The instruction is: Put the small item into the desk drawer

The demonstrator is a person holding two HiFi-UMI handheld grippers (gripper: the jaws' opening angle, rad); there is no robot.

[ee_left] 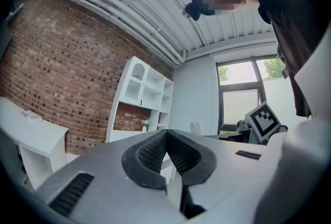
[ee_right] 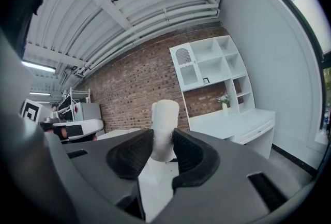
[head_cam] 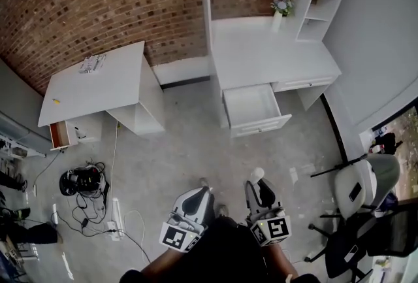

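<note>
My right gripper (ee_right: 164, 149) is shut on a small white cylinder (ee_right: 164, 129), which sticks up out of the jaws; in the head view the same white item (head_cam: 257, 174) shows at the tip of the right gripper (head_cam: 260, 189). My left gripper (ee_left: 166, 154) is shut with nothing in it and sits low beside the right one (head_cam: 196, 200). The white desk (head_cam: 268, 53) stands ahead against the brick wall, and its drawer (head_cam: 251, 107) is pulled open and looks empty. Both grippers are held near my body, well short of the drawer.
A second white desk (head_cam: 95, 85) stands at the left with papers on top. Cables and a power strip (head_cam: 85, 203) lie on the floor at the left. An office chair (head_cam: 359, 197) is at the right. A small vase of flowers (head_cam: 281, 10) stands on the desk.
</note>
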